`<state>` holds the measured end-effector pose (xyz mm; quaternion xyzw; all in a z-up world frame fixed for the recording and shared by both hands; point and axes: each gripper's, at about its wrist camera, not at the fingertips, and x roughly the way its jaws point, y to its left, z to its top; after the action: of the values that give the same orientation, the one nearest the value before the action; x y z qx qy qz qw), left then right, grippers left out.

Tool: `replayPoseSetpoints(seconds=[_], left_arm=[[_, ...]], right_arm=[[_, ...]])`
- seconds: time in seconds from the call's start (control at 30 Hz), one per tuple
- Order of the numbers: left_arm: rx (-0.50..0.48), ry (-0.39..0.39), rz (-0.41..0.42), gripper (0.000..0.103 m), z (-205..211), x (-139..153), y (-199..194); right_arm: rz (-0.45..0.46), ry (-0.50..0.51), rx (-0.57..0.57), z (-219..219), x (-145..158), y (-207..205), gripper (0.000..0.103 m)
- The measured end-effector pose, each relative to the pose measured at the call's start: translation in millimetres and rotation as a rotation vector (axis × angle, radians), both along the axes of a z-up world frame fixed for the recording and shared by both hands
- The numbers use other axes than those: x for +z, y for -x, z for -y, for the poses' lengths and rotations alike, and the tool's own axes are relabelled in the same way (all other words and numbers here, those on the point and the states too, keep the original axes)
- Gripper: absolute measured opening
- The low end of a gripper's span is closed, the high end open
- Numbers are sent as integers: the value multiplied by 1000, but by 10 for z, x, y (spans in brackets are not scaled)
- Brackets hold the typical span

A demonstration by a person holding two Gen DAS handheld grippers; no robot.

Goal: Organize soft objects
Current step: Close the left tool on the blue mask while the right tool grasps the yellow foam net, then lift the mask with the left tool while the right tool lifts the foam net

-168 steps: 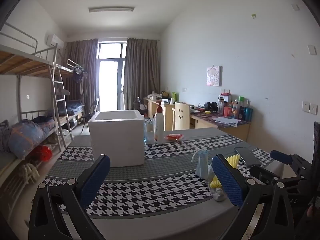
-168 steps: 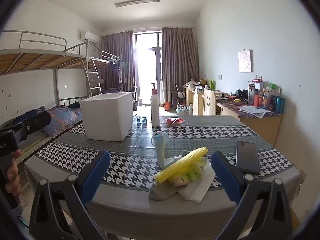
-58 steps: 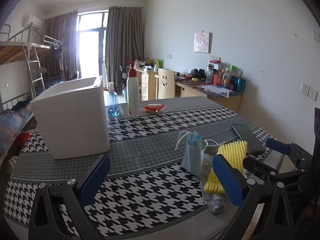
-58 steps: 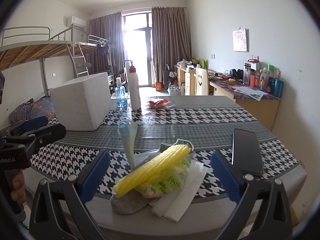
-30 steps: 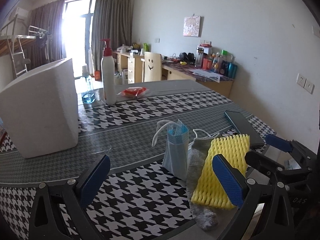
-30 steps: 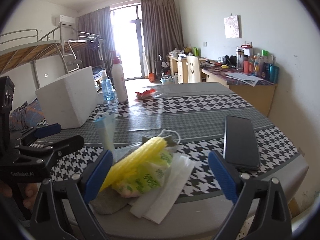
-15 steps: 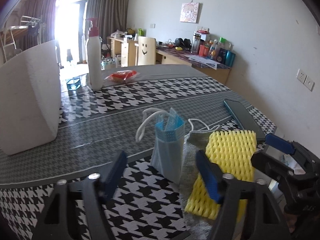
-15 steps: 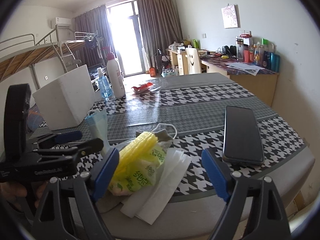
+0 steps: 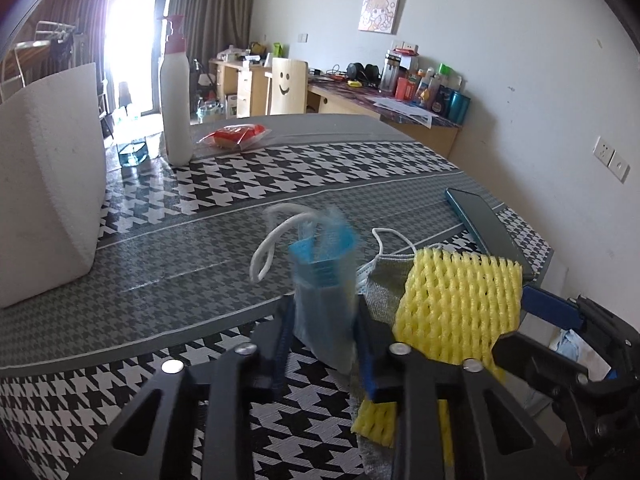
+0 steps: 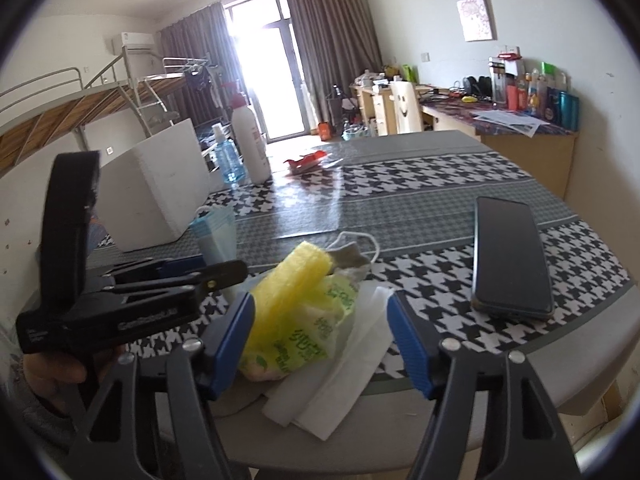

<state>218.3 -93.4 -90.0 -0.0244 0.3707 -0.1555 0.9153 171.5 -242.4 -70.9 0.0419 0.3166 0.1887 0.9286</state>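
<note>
A folded blue face mask (image 9: 324,300) stands upright on the houndstooth tablecloth (image 9: 248,168), blurred. My left gripper (image 9: 324,340) is closing and its pads press on the mask from both sides. The right wrist view shows the same gripper (image 10: 220,266) at the mask (image 10: 216,232). Right of it lies a pile: a yellow foam net (image 10: 296,276), a grey sock (image 9: 384,284), a green-printed plastic bag (image 10: 312,336) and white tissue (image 10: 340,384). My right gripper (image 10: 320,340) straddles that pile, jaws closing, pads not pressing on it.
A dark phone (image 10: 508,260) lies flat to the right of the pile. A white foam box (image 9: 48,184) stands at the left, with a tall white pump bottle (image 9: 174,100), a blue bottle (image 10: 226,160) and a red packet (image 9: 236,136) behind. The table's near edge runs just below the pile.
My left gripper moved forward and down to the blue mask and its jaws came in from wide apart onto it. The right gripper's jaws narrowed around the pile.
</note>
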Motion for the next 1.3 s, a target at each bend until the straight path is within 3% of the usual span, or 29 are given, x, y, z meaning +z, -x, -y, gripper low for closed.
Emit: replayPoseSetpoints(seconds=[0.17, 0.37, 0.83, 1.3], left_arm=[[1, 11, -5, 12, -18, -15, -24], [-8, 24, 9, 10, -50, 0, 14], [-19, 40, 51, 10, -168, 98, 278], [20, 38, 163, 10, -428, 502, 464]], right_arm=[[-12, -16, 30, -62, 1, -8, 72], [-18, -3, 64, -178, 15, -30, 60], [29, 33, 76, -286, 134, 24, 16], [109, 59, 59, -342, 334, 94, 12]])
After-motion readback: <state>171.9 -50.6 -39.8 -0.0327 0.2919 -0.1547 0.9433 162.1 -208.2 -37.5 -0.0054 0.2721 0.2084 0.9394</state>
